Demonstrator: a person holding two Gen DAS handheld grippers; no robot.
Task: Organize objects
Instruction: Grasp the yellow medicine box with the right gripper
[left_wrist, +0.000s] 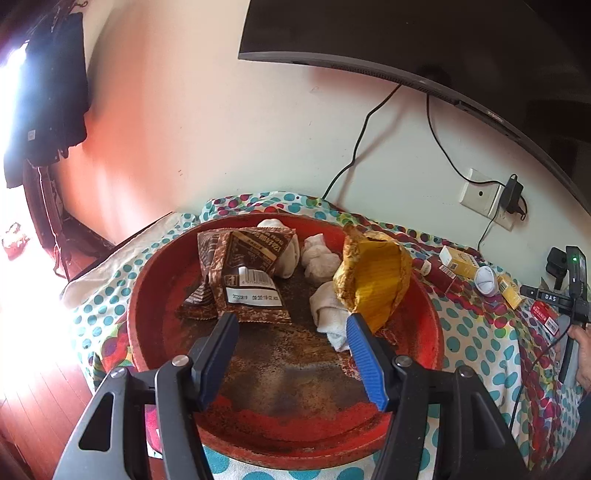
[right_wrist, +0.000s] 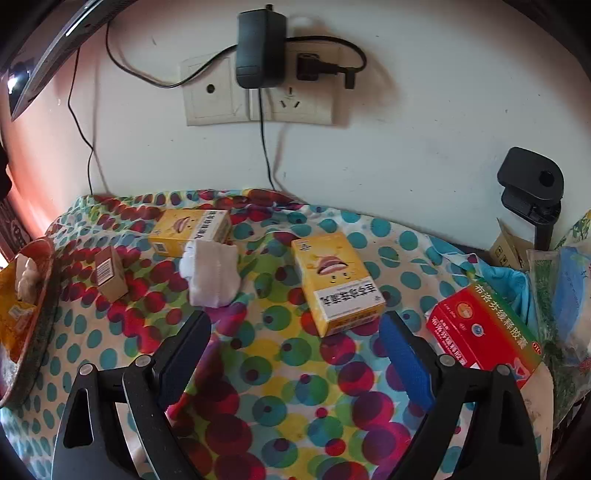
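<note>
Yellow box (right_wrist: 338, 280) lies just beyond the spread, empty right gripper (right_wrist: 295, 332); left gripper (left_wrist: 291, 332), also spread, hovers over red tray (left_wrist: 147, 295).

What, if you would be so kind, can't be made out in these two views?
- Left wrist view: the white cloth bundle behind the brown printed wrapper is mostly hidden by it.
- Left wrist view: the round red rusty tray has its near rim covered by the open left tongs.
- Right wrist view: the red medicine box is partly blocked by the open right tongs.
</note>
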